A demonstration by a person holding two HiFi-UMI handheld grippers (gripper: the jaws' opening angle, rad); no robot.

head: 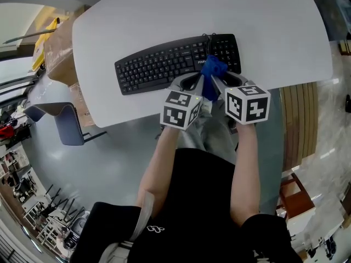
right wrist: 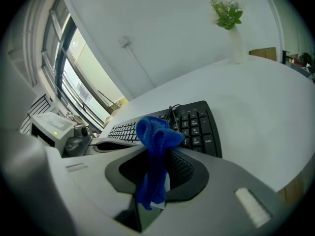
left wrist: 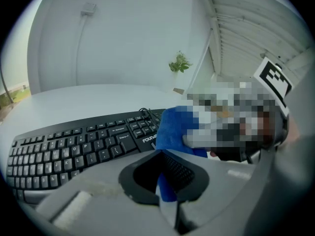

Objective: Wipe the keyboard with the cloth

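- One white table [head: 164, 15] with rounded corners carries everything in use.
- One grey-blue chair [head: 63, 122] stands on the floor off the table's left front corner.
- One black keyboard [head: 164, 64] lies along the table's front edge, right of the middle. Its number pad is at the right end, and one dark cable [head: 208, 36] loops off its rear edge.
- There are two grippers, each with a marker cube, side by side at the table's front edge just in front of the keyboard's right half.
- The left gripper [left wrist: 165, 173] has its jaws drawn nearly together, with a thin strip of the blue fabric pinched between them.
- The right gripper [right wrist: 155, 161] is clamped narrow in the same way, and a bunched fold of the fabric stands up out of its jaws.
- One blue cloth [head: 213, 70] is held by both grippers at once. It is gathered into a wad above the keyboard's right part, about where the main keys meet the number pad. From these angles it seems to hang just over the keys, though contact cannot be made out for certain.
- One small green plant [right wrist: 227, 13] in a slim white vase stands near the table's far edge, well apart from the keyboard.
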